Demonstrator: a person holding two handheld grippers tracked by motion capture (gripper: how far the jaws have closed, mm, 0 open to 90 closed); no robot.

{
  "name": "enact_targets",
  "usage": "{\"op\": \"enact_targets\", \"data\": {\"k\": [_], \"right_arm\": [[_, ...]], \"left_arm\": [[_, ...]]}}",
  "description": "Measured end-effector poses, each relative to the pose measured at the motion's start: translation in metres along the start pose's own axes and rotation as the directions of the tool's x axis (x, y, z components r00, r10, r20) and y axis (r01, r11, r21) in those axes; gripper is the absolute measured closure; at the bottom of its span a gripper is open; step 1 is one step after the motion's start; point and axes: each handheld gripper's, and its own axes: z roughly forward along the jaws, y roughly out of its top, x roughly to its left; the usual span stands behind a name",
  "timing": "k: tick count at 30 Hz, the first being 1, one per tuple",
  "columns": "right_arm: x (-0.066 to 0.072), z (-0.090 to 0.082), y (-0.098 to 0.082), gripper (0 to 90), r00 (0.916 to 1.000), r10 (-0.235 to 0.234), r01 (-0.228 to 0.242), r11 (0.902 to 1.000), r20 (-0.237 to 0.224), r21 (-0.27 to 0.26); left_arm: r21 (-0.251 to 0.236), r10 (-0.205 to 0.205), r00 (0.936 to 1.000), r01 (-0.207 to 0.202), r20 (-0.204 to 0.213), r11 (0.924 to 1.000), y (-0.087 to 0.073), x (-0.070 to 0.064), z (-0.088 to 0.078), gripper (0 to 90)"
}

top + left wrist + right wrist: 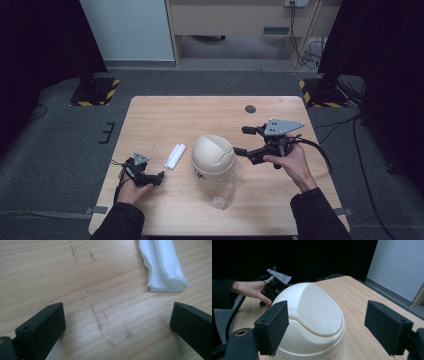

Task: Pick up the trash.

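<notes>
A cream bin (212,159) with a domed swing lid stands mid-table, and a clear plastic bag (225,194) shows at its near side. My right gripper (242,140) hovers just right of the lid, jaws open and pointing at it. In the right gripper view the bin (312,312) sits ahead between my right gripper's (325,315) wide jaws, untouched. A folded white tissue (175,156) lies left of the bin. My left gripper (159,176) rests low on the table near it, open. In its own view my left gripper (117,317) is empty, the tissue (162,267) beyond.
The wooden table (200,112) has a small dark round mark (250,109) near its far edge. Grey carpet surrounds it, with black stand bases at both far corners. The other hand and left gripper (277,281) appear behind the bin in the right gripper view.
</notes>
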Motion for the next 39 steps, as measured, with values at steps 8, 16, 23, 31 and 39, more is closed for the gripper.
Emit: {"op": "enact_targets", "data": {"k": [8,16,23,31,39], "right_arm": [[0.004,0.017,-0.007,21.0,0.9977,0.009,-0.006,0.9991,-0.067,0.043],[0.013,0.033,-0.012,21.1,0.9900,-0.026,0.042,0.9925,-0.139,0.115],[0.015,0.038,-0.017,20.5,0.9885,-0.017,0.040,0.9877,-0.150,0.151],[0.017,0.045,-0.022,19.2,0.9870,0.002,0.027,0.9840,-0.161,0.176],[0.020,0.045,-0.022,20.8,0.9914,0.024,-0.004,0.9881,-0.129,0.154]], "left_arm": [[0.000,0.000,1.0000,0.000,0.000,1.0000,0.000,0.000,0.000,0.0],[-0.001,-0.002,1.0000,0.002,0.001,1.0000,0.000,0.000,0.000,0.0],[-0.001,-0.001,1.0000,0.001,0.001,1.0000,0.000,0.000,0.000,0.0],[-0.001,-0.001,1.0000,0.001,0.001,1.0000,0.000,0.000,0.000,0.0],[0.000,-0.001,1.0000,0.001,0.001,1.0000,0.000,0.000,0.000,0.0]]}}
